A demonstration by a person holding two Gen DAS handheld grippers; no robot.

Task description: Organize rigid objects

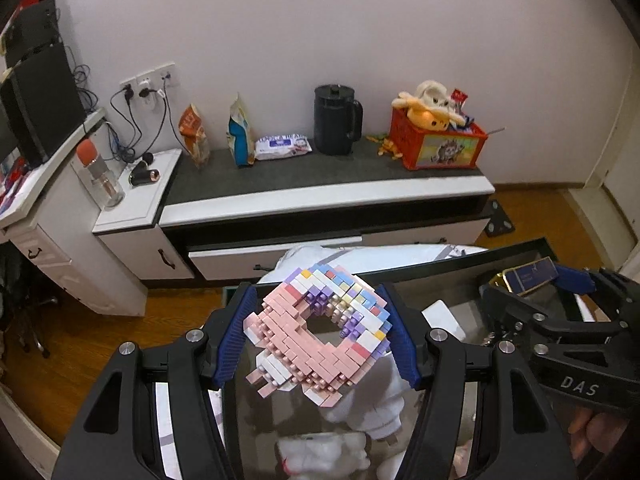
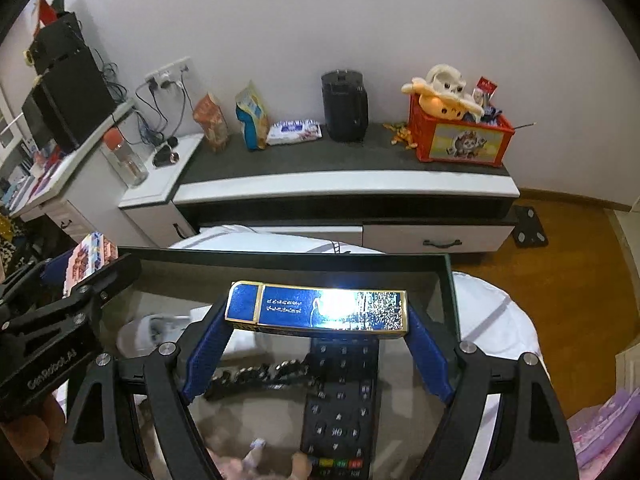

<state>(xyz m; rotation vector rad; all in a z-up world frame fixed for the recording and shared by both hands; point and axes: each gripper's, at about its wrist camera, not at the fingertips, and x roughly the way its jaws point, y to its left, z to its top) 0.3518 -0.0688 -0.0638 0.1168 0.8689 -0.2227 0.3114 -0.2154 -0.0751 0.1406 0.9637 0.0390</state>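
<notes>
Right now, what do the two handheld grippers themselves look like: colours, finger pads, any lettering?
Both are matte black frames with silver round bolts at the pivots. Each finger carries a ribbed blue pad. The left gripper shows "GenRobot.AI" in pale letters along its side in the right wrist view; the right gripper reads "DAS" in the left wrist view. No cables or sleeves are visible.

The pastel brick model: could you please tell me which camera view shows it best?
The left wrist view: the pastel brick model fills the centre, gripped between the left tongs, with its central hole visible. The right wrist view shows only a sliver of it at the left edge.
</notes>
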